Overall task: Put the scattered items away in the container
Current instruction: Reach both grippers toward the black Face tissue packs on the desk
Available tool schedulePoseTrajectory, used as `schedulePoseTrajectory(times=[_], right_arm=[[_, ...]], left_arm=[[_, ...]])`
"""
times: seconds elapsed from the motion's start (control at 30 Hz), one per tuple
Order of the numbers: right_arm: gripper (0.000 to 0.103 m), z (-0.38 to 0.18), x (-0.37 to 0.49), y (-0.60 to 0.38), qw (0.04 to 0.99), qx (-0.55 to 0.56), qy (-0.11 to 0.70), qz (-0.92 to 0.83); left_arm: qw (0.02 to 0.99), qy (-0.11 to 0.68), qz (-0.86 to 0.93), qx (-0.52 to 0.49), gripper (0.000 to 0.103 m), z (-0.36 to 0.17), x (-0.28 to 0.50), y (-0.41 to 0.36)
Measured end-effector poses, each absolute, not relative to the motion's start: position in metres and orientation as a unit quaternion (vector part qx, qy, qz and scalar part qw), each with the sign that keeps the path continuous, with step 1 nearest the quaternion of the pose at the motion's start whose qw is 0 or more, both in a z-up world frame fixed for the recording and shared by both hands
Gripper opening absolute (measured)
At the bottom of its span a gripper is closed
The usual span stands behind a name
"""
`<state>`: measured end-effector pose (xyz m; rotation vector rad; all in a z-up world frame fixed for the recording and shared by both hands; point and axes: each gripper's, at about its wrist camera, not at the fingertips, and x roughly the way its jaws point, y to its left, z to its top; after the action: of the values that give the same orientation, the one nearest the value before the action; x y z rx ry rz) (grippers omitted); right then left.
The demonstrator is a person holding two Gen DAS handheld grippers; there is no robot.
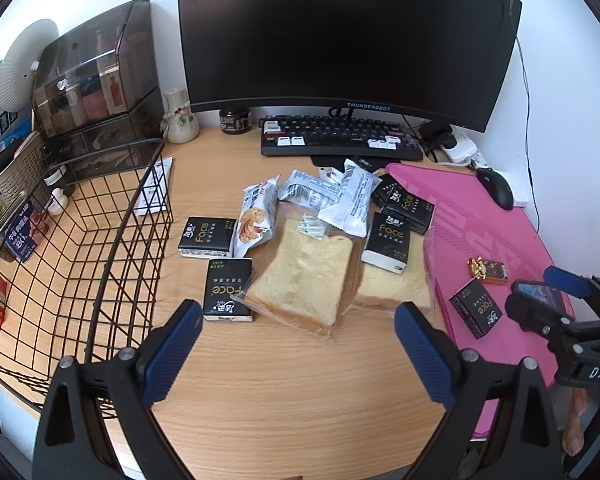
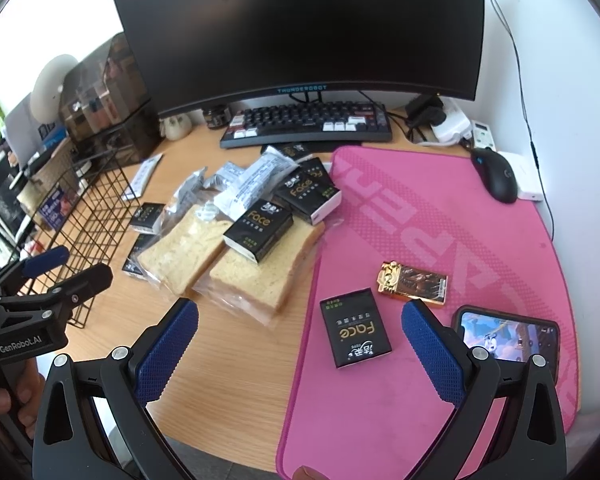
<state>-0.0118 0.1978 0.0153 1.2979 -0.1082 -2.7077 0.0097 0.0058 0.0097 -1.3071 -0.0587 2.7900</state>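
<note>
Desk layout: basket left, snacks centre, mat right.

Wire basket point(image 1: 100, 240) is set at desk's point(image 1: 284, 380) left edge; bagged bread slices point(image 1: 300, 272) are laid centre, w/ tissue packs point(image 1: 208, 236) to their left and snack packets point(image 1: 340, 196) behind. Keyboard point(image 1: 340, 136) is placed behind those, under the monitor point(image 1: 340, 36). Mouse mat point(image 2: 440, 240) is spread to the right, w/ phone point(image 2: 508, 338) on it.

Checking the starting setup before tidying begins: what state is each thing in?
Left gripper: open, empty.
Right gripper: open, empty.
Black wire basket: upright, nothing inside.
Black curved monitor: screen dark.
Smartphone on the pink mat: screen lit.
Bagged bread slices: lying flat, wrapped.
</note>
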Motion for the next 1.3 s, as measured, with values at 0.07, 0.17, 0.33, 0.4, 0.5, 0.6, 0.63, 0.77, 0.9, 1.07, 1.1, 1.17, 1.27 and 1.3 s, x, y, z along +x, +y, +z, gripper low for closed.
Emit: schedulePoseTrajectory(times=[0.07, 0.17, 0.33, 0.4, 0.5, 0.6, 0.63, 0.77, 0.9, 1.07, 1.1, 1.17, 1.27, 1.3], right_arm=[[0.103, 0.015, -0.012, 0.198, 0.071, 0.432, -0.037, -0.898], [0.103, 0.013, -0.013, 0.198, 0.072, 0.432, -0.038, -0.898], [0.103, 0.010, -0.020, 0.198, 0.099, 0.430, -0.046, -0.896], [0.103, 0.006, -0.031, 0.200, 0.121, 0.436, -0.056, -0.890], [0.103, 0.002, -0.047, 0.209, 0.136, 0.442, -0.078, -0.883], [0.103, -0.002, -0.063, 0.214, 0.131, 0.446, -0.074, -0.882], [0.103, -0.003, -0.068, 0.216, 0.130, 0.448, -0.074, -0.881], [0.103, -0.014, -0.097, 0.224, 0.123, 0.461, -0.069, -0.876], [0.103, -0.025, -0.128, 0.226, 0.115, 0.475, -0.051, -0.871], [0.097, -0.039, -0.164, 0.207, 0.129, 0.485, -0.008, -0.865], [0.092, -0.042, -0.170, 0.203, 0.134, 0.487, 0.001, -0.863], [0.085, -0.049, -0.179, 0.193, 0.141, 0.493, 0.019, -0.858], [0.078, -0.057, -0.190, 0.184, 0.155, 0.498, 0.030, -0.853], [0.078, -0.058, -0.192, 0.183, 0.160, 0.496, 0.031, -0.853]], left_arm=[[0.031, -0.019, 0.905, -0.423, 0.096, 0.010, 0.010, 0.006], [0.033, -0.020, 0.905, -0.424, 0.096, 0.008, 0.009, 0.006], [0.050, -0.015, 0.903, -0.427, 0.096, 0.002, 0.002, 0.012], [0.071, -0.017, 0.901, -0.428, 0.096, 0.000, -0.001, 0.016], [0.090, -0.022, 0.895, -0.436, 0.096, -0.008, -0.012, 0.020], [0.088, -0.016, 0.888, -0.451, 0.096, -0.018, -0.029, 0.026], [0.089, -0.015, 0.886, -0.454, 0.096, -0.021, -0.034, 0.027], [0.087, -0.006, 0.884, -0.459, 0.096, -0.029, -0.052, 0.034], [0.077, -0.003, 0.879, -0.470, 0.096, -0.039, -0.069, 0.035], [0.067, -0.015, 0.874, -0.482, 0.096, -0.050, -0.083, 0.024], [0.065, -0.018, 0.872, -0.485, 0.096, -0.051, -0.086, 0.020], [0.060, -0.021, 0.871, -0.488, 0.096, -0.053, -0.090, 0.016], [0.055, -0.026, 0.871, -0.488, 0.096, -0.054, -0.093, 0.009], [0.054, -0.028, 0.871, -0.488, 0.096, -0.055, -0.094, 0.007]])
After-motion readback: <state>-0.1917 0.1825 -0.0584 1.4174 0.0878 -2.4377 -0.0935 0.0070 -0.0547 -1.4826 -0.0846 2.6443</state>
